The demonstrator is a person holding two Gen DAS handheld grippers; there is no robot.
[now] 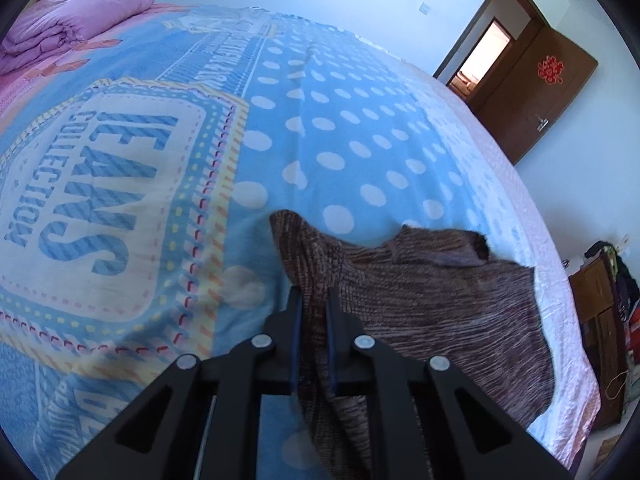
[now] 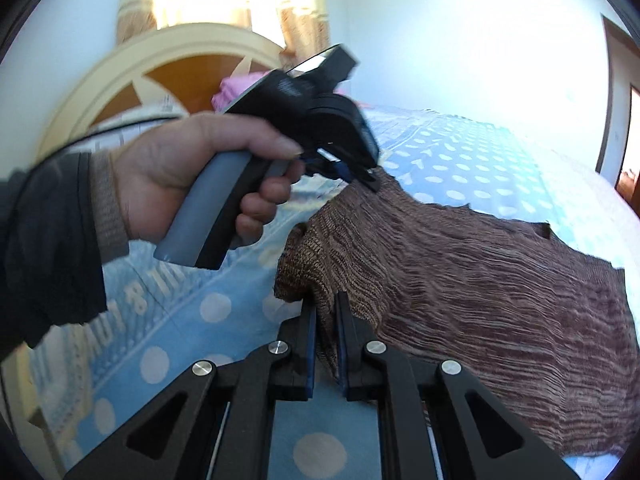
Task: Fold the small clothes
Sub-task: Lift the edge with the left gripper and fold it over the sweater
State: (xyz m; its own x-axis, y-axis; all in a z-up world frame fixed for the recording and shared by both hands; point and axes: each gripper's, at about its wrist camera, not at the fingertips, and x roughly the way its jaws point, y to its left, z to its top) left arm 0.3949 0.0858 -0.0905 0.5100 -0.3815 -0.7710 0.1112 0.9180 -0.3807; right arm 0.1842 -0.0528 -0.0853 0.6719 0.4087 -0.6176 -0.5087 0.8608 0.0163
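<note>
Left wrist view: left gripper (image 1: pixel 311 294) clamped on one edge of the brown knit garment (image 1: pixel 440 300), fabric bunched between the blue pads. Right wrist view: right gripper (image 2: pixel 326 308) pinched on another bit of the same edge, closer to a corner, cloth squeezed between its pads too. Also visible there, left hand (image 2: pixel 192 176) wrapped round the grey handle of the other tool. Rest of the knit spread over the bed (image 1: pixel 320 120), on the polka-dot blue sheet, partly lifted along the gripped side. Probably holding two points on one edge so it lifts evenly and can swing across for a fold without sagging in the middle. Pink quilt (image 1: pixel 72 20) piled well apart at the bed's far end, out of the way.
</note>
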